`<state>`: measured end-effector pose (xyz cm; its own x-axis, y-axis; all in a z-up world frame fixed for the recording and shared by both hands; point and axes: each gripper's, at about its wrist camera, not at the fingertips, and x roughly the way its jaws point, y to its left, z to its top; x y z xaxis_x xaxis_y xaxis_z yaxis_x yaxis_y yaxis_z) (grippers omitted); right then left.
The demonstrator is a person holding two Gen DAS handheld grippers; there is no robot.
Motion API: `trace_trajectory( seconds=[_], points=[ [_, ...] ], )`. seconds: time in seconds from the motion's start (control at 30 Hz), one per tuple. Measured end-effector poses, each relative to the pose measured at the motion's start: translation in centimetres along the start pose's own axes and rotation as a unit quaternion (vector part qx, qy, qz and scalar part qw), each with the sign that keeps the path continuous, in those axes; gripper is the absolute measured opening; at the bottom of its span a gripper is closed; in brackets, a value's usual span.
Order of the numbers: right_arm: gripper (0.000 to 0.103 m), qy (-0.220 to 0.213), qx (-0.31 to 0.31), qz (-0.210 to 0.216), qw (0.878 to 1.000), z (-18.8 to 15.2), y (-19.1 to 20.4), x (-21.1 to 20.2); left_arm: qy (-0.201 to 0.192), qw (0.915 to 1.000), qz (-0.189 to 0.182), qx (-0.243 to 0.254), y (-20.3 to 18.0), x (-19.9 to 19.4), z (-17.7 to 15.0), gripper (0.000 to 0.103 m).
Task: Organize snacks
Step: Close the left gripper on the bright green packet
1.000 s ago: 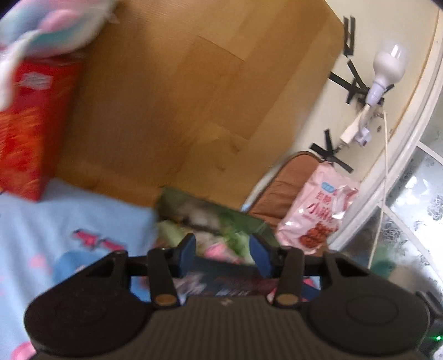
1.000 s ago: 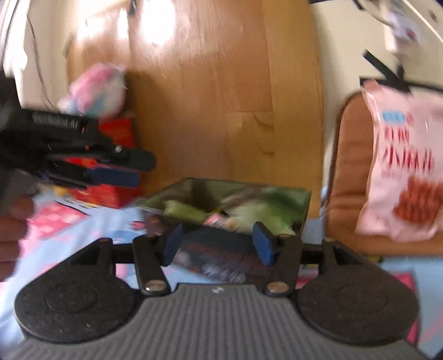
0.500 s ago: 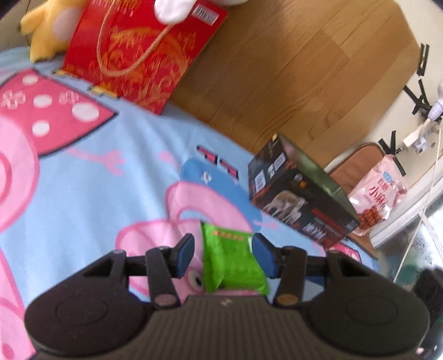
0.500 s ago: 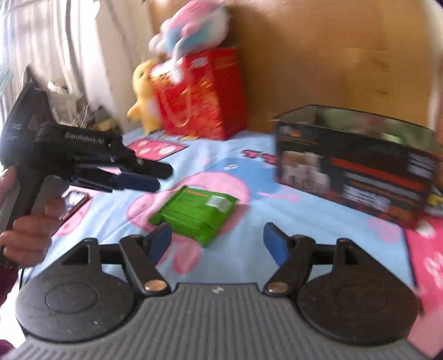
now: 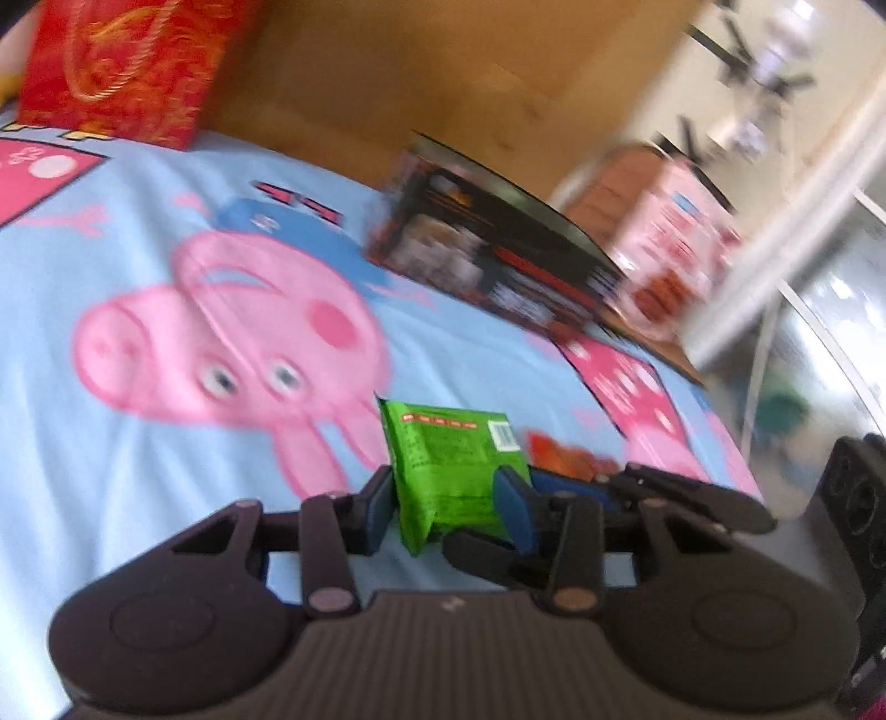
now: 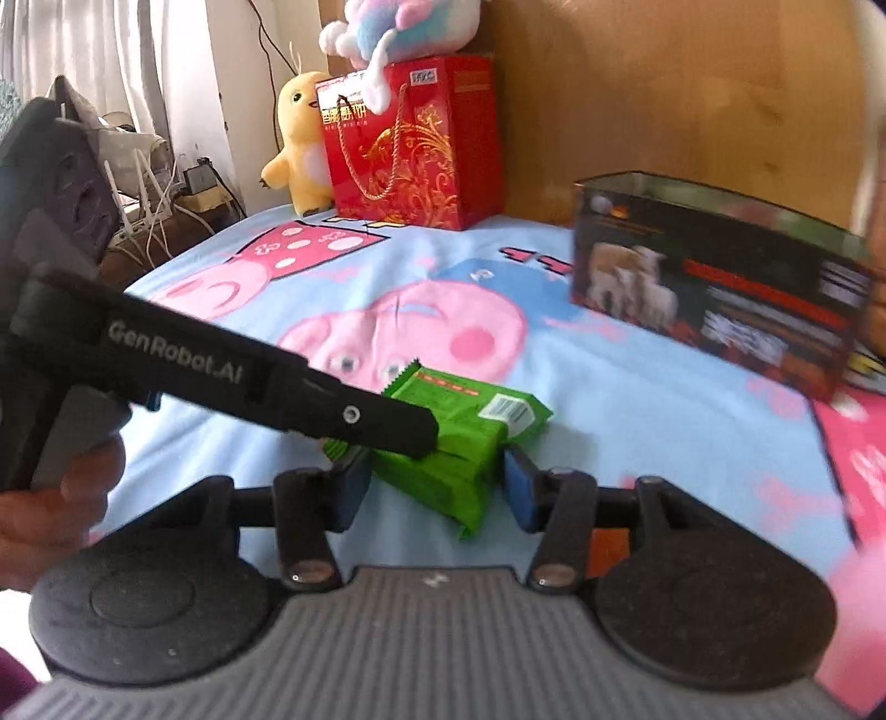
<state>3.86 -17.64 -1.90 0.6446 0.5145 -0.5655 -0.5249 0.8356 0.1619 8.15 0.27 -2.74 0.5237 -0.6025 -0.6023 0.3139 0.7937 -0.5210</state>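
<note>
Item: left gripper [image 5: 447,501], seen from its own wrist view. Fingers [image 5: 372,512] clamped on the green snack packet [image 5: 451,471], one blue pad against each side; the packet stands on edge between them, barcode label toward the top right

Item: green snack packet, right wrist view [image 6: 465,437]. It sits between the fingers [image 6: 520,493] of the right gripper [image 6: 434,490], which stand apart with a gap showing on the right pad's side; contact on the left pad's side cannot be told. The black arm of the left gripper [image 6: 387,423] comes in from the left, its tip on the packet; the left hand [image 6: 50,515] grips its handle at the frame's left edge

Item: bed sheet [image 6: 637,421], light blue with pink cartoon pig print, under both grippers

Item: yellow plush chick [image 6: 299,144], far left beyond the fingers, against the wall

Item: red gift bag [image 6: 415,149], just right of the chick and touching it, a pastel plush toy [image 6: 398,25] on top; it also shows top left in the left wrist view [image 5: 122,66]

Item: black open-topped box [image 6: 714,282], ahead and right of the right fingers, well apart from the packet; blurred in the left wrist view [image 5: 493,249]

Item: pink snack bag [image 5: 681,243], beyond the box, right, blurred

Item: orange wrapper [image 5: 559,457], just right of the left fingers, partly hidden
</note>
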Motion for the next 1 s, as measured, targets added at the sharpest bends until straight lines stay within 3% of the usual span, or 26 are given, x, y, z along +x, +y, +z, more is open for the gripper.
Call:
trace_trajectory(
  seconds=[0.1, 0.2, 0.37, 0.6, 1.0],
  points=[
    [0.054, -0.021, -0.011, -0.02, 1.0, -1.8, 1.1, -3.1, 0.014, 0.9992, -0.034, 0.014, -1.6, -0.6, -2.0, 0.04],
    [0.054, -0.035, -0.019, -0.032, 0.999, -3.8, 1.8, -5.4, 0.032, 0.9983, -0.043, 0.022, -2.6, -0.7, -3.7, 0.04],
    [0.058, -0.036, -0.014, -0.042, 0.998, -5.9, 2.0, -5.3, 0.01, 0.9982, -0.044, 0.039, -2.9, -1.1, -4.7, 0.042],
    [0.069, -0.033, -0.021, -0.039, 0.998, -5.7, 2.2, -5.2, -0.008, 0.9964, -0.084, 0.007, -1.4, -1.3, -5.1, 0.047],
    [0.069, -0.036, -0.015, -0.037, 0.999, -6.0, 2.2, -5.5, -0.009, 0.993, -0.113, -0.034, -0.2, -1.1, -4.9, 0.047]
  ],
)
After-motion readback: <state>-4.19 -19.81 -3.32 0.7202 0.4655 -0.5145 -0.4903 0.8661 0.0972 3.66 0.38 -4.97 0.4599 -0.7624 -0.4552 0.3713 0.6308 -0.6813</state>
